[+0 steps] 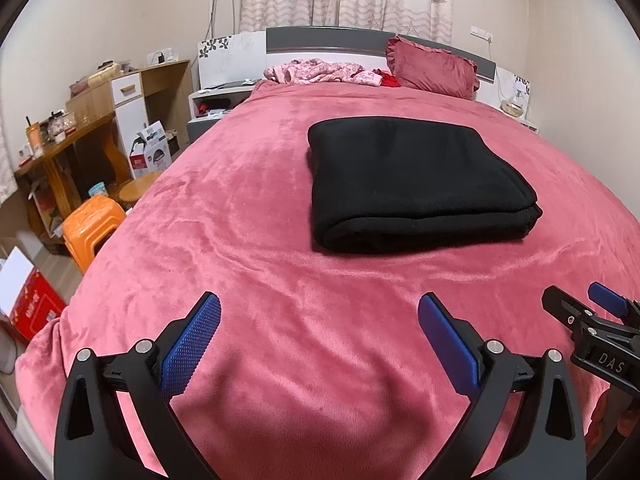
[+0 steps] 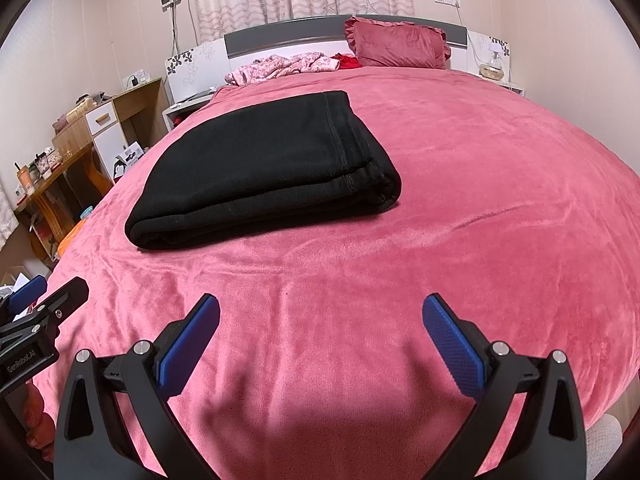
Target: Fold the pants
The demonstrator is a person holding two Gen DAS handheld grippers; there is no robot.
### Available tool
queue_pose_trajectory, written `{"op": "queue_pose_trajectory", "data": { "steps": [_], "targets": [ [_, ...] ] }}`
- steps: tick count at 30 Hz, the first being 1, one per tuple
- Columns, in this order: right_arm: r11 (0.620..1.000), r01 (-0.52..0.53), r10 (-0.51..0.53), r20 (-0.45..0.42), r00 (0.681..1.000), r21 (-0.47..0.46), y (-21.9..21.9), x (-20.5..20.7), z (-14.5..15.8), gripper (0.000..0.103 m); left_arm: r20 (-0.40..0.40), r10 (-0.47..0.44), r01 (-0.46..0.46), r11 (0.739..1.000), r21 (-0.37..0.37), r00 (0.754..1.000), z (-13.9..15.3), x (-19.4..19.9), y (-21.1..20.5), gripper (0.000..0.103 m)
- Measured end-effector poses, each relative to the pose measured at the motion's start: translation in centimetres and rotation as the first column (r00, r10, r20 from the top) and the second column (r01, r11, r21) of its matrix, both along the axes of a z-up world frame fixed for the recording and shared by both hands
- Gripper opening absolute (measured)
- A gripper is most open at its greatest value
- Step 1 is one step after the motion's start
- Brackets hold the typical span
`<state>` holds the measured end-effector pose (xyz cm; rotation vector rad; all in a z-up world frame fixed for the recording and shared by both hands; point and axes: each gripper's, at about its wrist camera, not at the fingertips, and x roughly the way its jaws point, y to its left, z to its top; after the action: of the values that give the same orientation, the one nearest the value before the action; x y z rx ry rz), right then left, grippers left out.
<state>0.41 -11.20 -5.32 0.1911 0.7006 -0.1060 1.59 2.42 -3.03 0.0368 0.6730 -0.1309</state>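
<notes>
Fleecy black pants folded rectangular, plush pink blanket

Black pants lie folded into a thick, flat rectangular bundle on the bed.

pants: folded, on bed | left gripper: fingers spread, empty, near edge

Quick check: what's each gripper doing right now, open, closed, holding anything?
Left gripper: open, holding nothing.
Right gripper: open, holding nothing; the folded black pants lie untouched on the bed.
</notes>
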Motion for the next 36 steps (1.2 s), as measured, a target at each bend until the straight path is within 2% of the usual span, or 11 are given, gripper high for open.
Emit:
{"op": "queue_pose_trajectory", "data": {
  "steps": [21,32,36],
  "targets": [
    [1.0,-0.001,0.001,-0.008,1.0,0.006,-0.2,0.0,-0.4,0.101,-0.007,-0.022,0.022,1.0,0.021,1.0,-0.5,-0.1,-0.7,0.098],
    [1.0,0.001,0.0,-0.031,1.0,0.019,-0.6,0.5,-1.0,0.101,-0.042,-0.022,0.023,0.999,0.028,0.999,-1.5,0.5,-0.9,0.098],
    [1.0,-0.004,0.005,-0.043,0.999,0.008,-0.5,1.0,-1.4,0.101,-0.079,-0.03,0.034,0.998,0.048,0.996,-2.6,1.4,-1.4,0.098]
  ]
}}
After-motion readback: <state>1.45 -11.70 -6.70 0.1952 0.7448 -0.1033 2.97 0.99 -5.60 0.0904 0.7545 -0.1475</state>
